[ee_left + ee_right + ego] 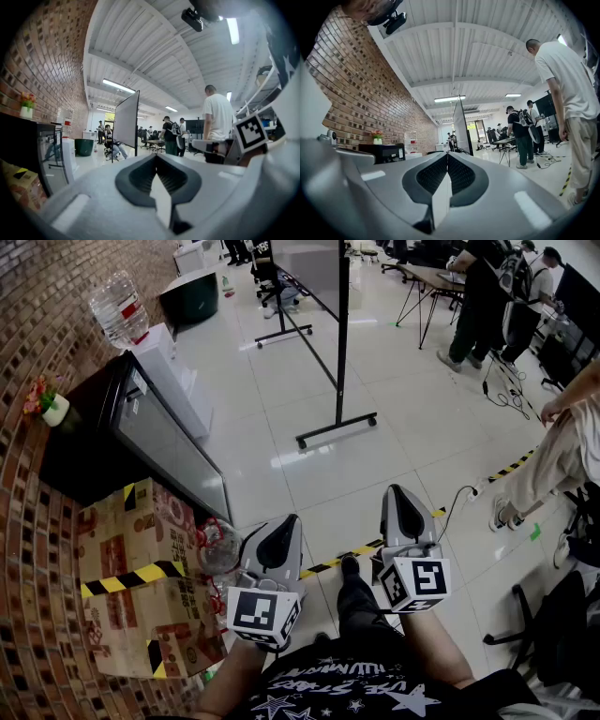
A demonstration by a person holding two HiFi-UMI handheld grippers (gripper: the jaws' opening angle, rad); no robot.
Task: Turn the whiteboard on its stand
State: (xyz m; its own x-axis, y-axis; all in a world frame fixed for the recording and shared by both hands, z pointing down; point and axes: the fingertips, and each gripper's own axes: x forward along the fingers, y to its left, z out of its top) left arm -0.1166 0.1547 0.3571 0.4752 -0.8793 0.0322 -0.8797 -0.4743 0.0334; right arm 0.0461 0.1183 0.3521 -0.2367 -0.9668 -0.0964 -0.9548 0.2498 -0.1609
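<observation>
The whiteboard (314, 273) stands far ahead on its black wheeled stand (341, 352), whose foot bar (336, 430) rests on the white tiled floor. Both grippers are held low near my body, well short of it. My left gripper (281, 523) is shut with nothing in it, and so is my right gripper (396, 493). From the left gripper (156, 157) the whiteboard (125, 123) shows at an angle, left of centre. Past the shut right gripper (448, 154), the whiteboard (460, 125) appears almost edge-on.
A black glass-door cabinet (159, 442) and taped cardboard boxes (141, 577) line the brick wall on the left. A water dispenser bottle (120, 307) stands further back. Yellow-black tape (328, 564) crosses the floor. People (487, 296) and a table (427, 276) are at the back right; another person (562, 451) stands close on the right.
</observation>
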